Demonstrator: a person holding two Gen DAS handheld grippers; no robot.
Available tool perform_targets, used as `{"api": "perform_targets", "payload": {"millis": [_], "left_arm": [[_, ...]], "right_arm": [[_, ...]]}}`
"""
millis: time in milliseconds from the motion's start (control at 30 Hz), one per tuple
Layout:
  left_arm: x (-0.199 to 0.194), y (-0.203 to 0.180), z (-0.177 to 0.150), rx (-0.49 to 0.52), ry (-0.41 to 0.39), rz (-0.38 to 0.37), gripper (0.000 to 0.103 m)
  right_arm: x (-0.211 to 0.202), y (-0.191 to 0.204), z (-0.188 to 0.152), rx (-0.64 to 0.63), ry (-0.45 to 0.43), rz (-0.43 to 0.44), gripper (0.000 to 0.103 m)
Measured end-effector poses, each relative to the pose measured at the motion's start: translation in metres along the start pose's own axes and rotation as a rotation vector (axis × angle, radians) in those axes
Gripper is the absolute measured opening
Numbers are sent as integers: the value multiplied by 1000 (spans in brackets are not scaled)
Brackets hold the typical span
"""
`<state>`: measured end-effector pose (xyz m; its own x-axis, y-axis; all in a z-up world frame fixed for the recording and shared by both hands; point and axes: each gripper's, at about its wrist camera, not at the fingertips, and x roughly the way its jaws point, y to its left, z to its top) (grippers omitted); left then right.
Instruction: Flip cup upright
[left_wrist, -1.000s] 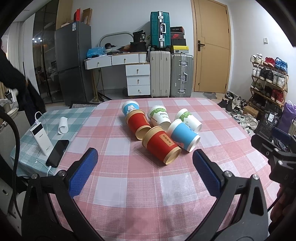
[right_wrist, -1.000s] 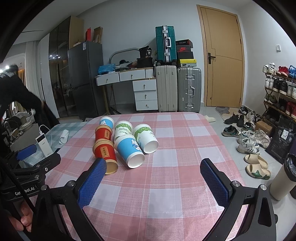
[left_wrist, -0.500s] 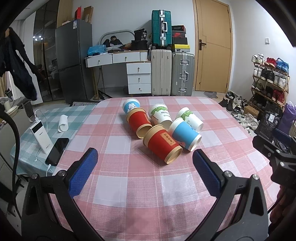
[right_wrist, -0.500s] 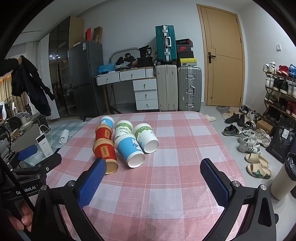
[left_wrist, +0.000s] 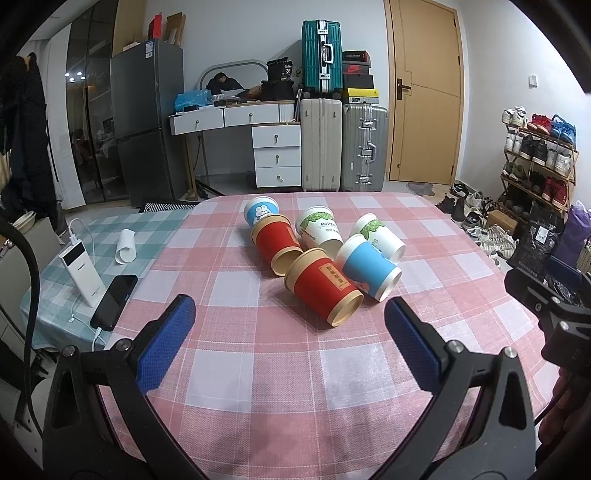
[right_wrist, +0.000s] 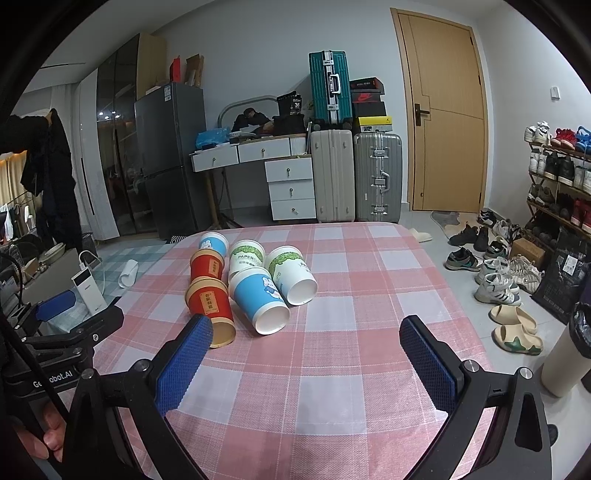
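Note:
Several paper cups lie on their sides in a cluster on the pink checked table (left_wrist: 258, 369). Nearest me is a red cup (left_wrist: 323, 291) (right_wrist: 210, 304) with its mouth toward me. Beside it lies a blue cup (left_wrist: 365, 267) (right_wrist: 258, 299). Behind them are a second red cup (left_wrist: 275, 240), two white-green cups (left_wrist: 319, 230) (left_wrist: 380, 236) and a small blue-white cup (left_wrist: 260, 210). My left gripper (left_wrist: 290, 332) is open and empty, short of the cups. My right gripper (right_wrist: 306, 350) is open and empty, in front of the cluster and to its right.
A teal checked table (left_wrist: 92, 240) on the left holds a power bank (left_wrist: 81, 269), a phone (left_wrist: 114, 301) and a white roll (left_wrist: 125, 245). Shoes and a rack (right_wrist: 554, 192) stand right of the table. Suitcases and drawers stand behind.
Both grippers stay open and nearly still. The person at the far left has moved out of view, and a dark coat now hangs there.

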<state>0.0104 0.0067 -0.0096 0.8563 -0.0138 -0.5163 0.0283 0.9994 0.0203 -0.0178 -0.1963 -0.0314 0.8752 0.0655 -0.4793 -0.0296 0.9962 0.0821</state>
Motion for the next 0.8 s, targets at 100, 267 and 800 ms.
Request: {"api": "perform_targets", "payload": {"millis": [100,267,800], "left_arm": [[1,0,0,0,1,-1,102],[0,0,-1,0,0,0,102],[26,-4,3,-11,88,-14,102]], "right_arm": [[0,0,0,0,1,0,103],[0,0,-1,2,1,1,103],[12,-9,-7,22,27,-4,103]]}}
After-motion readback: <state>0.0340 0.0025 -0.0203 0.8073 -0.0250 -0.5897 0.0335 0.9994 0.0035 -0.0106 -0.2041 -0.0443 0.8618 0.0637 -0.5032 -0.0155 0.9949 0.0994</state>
